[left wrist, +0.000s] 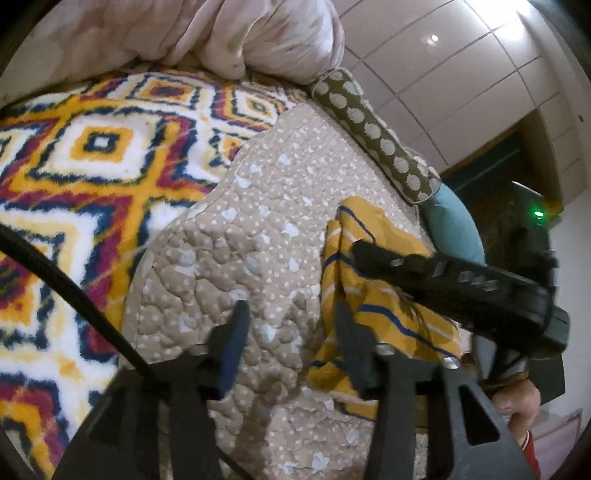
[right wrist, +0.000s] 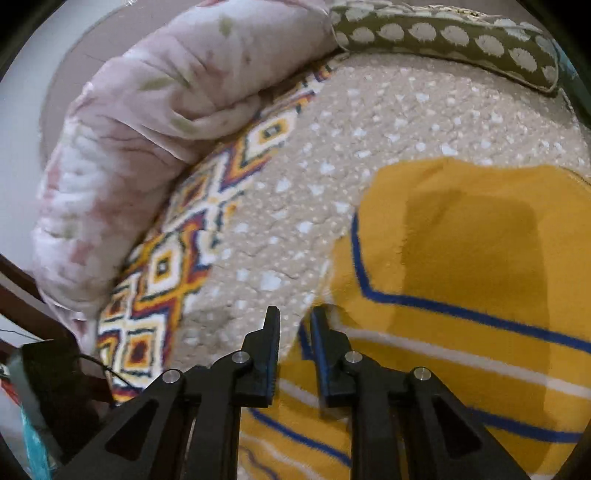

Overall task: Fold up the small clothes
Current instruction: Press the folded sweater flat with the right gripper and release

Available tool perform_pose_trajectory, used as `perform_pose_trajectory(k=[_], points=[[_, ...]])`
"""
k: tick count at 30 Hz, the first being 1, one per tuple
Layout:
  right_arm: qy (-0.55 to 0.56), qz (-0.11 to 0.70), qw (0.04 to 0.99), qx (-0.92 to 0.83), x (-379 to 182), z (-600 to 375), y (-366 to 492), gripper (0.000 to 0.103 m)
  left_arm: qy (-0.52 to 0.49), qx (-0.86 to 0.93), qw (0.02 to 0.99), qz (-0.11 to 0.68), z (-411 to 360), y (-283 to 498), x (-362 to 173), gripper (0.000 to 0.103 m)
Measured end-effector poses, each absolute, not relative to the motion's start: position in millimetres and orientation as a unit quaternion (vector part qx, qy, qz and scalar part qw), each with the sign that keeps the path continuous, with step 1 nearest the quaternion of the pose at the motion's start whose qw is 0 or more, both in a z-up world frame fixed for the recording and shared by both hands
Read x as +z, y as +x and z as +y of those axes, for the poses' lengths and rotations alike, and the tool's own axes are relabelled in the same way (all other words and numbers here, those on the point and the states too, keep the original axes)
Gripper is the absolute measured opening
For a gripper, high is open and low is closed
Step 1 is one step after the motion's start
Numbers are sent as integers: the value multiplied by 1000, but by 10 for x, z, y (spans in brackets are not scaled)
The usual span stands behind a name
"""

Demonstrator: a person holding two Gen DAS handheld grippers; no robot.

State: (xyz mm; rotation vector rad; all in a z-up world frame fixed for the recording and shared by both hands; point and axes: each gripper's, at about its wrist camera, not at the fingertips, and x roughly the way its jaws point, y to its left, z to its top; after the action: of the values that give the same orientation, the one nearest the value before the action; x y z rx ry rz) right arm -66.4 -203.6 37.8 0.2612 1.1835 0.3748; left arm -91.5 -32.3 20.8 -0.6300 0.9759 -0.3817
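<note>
Bed surface first: beige quilted mat with pale dots is the work area and my landmark, laid over a fleece blanket with yellow, red and navy diamonds, probably so the garment has a flat, plain base to fold on. Bunched pink floral comforter and olive bolster with cream spots sit at the mat's far edge, out of the fold zone.

Mustard-yellow small garment with blue and white stripes lies on the mat's right part, rumpled and partly doubled over, so folding looks underway, not finished.

Right gripper hangs over the garment's left edge where it meets the mat; jaws are narrow with a gap, nothing visibly pinched, likely lining up on that hem.

Left gripper has 2 fingers spread apart over bare mat beside the garment, holding nothing. Right-hand tool crosses above the cloth in the left view.
</note>
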Motion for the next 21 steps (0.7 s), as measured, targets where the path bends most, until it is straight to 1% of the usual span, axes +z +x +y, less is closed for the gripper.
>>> perform_pose_trajectory(k=[1, 2, 3, 4, 5, 6, 10, 12, 15, 16, 17, 18, 21], points=[[133, 541, 811, 179, 469, -2086, -699, 20, -294, -183, 822, 452, -331, -930, 230, 51], [152, 524, 818, 182, 597, -2180, -753, 25, -294, -185, 823, 450, -344, -929, 237, 52], [169, 507, 825, 183, 722, -2293, -818, 36, -294, -187, 823, 448, -371, -917, 238, 55], [183, 487, 836, 177, 855, -2440, -899, 44, -293, -188, 823, 448, -382, -918, 234, 55], [192, 468, 847, 162, 983, -2615, -989, 56, -293, -188, 822, 450, -398, -915, 228, 55], [198, 451, 858, 143, 1097, -2832, -1087, 61, -293, -190, 822, 451, -414, -911, 224, 56], [216, 442, 866, 93, 1190, -3428, -1394, 62, -269, -175, 835, 446, -528, -937, 238, 61], [207, 441, 870, 69, 1160, -3556, -1567, 62, -243, -163, 848, 441, -599, -972, 261, 61], [180, 437, 879, 56, 1134, -3609, -1817, 62, -188, -143, 867, 439, -769, -1021, 274, 65], [167, 438, 881, 55, 1106, -3580, -1887, 60, -167, -132, 871, 443, -831, -1027, 260, 65], [157, 441, 882, 55, 1043, -3555, -1940, 54, -144, -120, 873, 450, -899, -1030, 230, 65], [151, 446, 880, 56, 988, -3527, -1978, 52, -135, -116, 873, 454, -922, -1029, 211, 65], [119, 478, 869, 43, 710, -3481, -2075, 52, -115, -103, 875, 459, -925, -1049, 189, 65]])
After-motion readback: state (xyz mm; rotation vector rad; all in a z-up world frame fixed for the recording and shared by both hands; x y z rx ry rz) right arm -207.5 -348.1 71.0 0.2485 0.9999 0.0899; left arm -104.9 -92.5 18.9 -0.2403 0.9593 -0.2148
